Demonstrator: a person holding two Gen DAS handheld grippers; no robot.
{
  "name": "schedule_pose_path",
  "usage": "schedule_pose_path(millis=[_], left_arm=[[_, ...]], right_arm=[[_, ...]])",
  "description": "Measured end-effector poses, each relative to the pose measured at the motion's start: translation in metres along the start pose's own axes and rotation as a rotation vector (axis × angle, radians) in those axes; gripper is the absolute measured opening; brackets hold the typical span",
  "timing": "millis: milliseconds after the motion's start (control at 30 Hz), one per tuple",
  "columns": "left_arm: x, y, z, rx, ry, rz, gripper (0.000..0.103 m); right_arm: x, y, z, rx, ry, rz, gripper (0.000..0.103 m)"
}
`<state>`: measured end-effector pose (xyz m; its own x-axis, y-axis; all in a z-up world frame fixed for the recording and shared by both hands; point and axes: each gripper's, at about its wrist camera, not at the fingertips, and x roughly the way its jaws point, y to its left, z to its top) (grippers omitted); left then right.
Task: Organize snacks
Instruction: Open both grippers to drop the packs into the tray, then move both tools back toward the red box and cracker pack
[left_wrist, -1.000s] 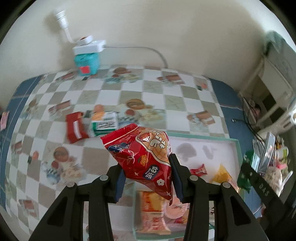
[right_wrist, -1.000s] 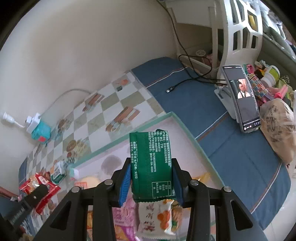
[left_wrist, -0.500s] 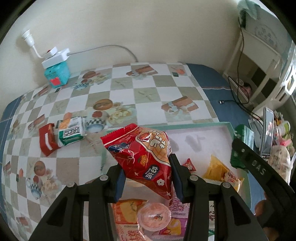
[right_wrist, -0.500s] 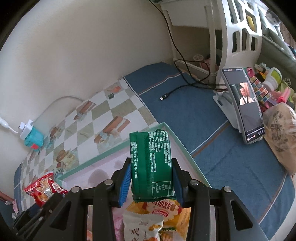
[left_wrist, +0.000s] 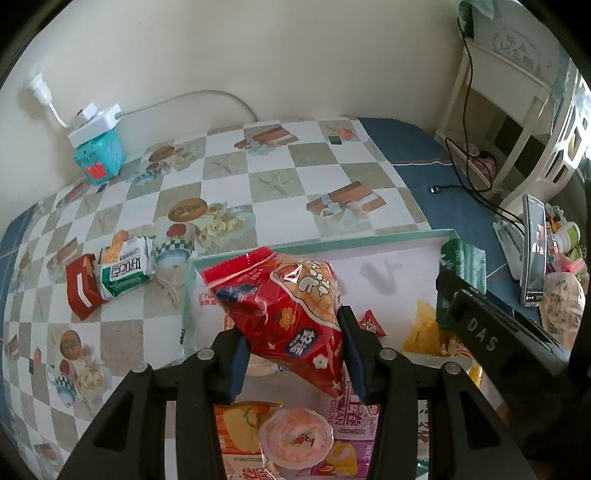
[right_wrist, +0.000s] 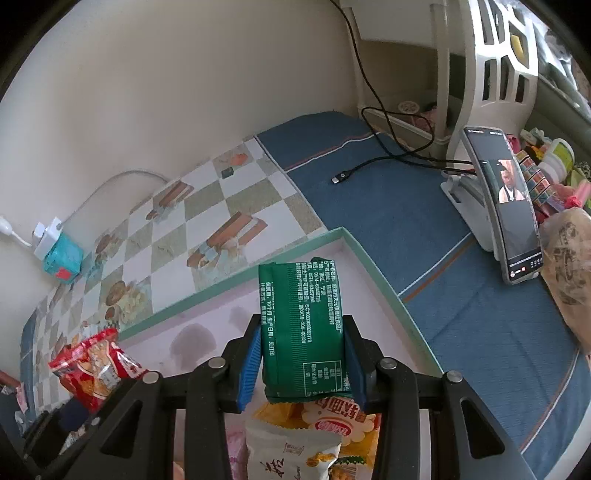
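Note:
My left gripper (left_wrist: 293, 354) is shut on a red snack bag (left_wrist: 284, 306) and holds it above the near left part of a green-rimmed tray (left_wrist: 332, 240) with a pale pink floor. My right gripper (right_wrist: 301, 363) is shut on a green snack packet (right_wrist: 301, 325) over the tray (right_wrist: 373, 266) near its right rim. The green packet (left_wrist: 463, 266) and the right gripper also show at the right of the left wrist view. The red bag (right_wrist: 92, 369) shows at the left of the right wrist view. Several snacks lie in the tray, among them a jelly cup (left_wrist: 295, 439).
A green-and-white packet (left_wrist: 123, 271) and a red packet (left_wrist: 79, 291) lie on the checkered cloth left of the tray. A teal box with a power adapter (left_wrist: 98, 151) stands by the wall. A phone on a stand (right_wrist: 506, 199), a cable (right_wrist: 388, 162) and clutter sit right.
Both grippers have moved over the tray with their snacks still held. The left one has shifted right and forward, so more of the tray lies under it.

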<state>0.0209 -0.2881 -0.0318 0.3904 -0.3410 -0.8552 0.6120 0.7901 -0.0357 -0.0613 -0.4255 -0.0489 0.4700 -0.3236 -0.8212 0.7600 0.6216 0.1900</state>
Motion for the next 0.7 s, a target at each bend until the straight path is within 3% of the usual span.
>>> schedule_pose_path(millis=[67,133,267,333,400,500,700], left_arm=[[0.0,0.001,0.0,0.003,0.0,0.007,0.051],[0.0,0.003,0.001,-0.002,0.007,0.003,0.06],[-0.002,0.007,0.002,-0.008,0.005,0.015,0.061],[-0.004,0.013,0.004,-0.026,0.002,0.019,0.07],[-0.006,0.02,0.005,-0.054,0.0,0.027,0.088],[-0.006,0.033,0.007,-0.097,0.009,0.074,0.096],[-0.002,0.071,0.01,-0.23,0.059,0.151,0.1]], right_arm=[[0.002,0.0,0.0,-0.002,0.005,-0.006,0.044],[0.003,0.0,-0.001,-0.004,0.01,-0.006,0.052],[0.002,0.0,0.0,-0.003,0.012,-0.02,0.064],[0.002,0.001,0.0,-0.01,0.02,-0.023,0.074],[0.003,0.002,0.001,-0.016,0.024,-0.036,0.085],[0.002,0.002,0.001,-0.026,0.025,-0.044,0.102],[-0.004,0.008,0.003,-0.049,0.031,-0.04,0.103]])
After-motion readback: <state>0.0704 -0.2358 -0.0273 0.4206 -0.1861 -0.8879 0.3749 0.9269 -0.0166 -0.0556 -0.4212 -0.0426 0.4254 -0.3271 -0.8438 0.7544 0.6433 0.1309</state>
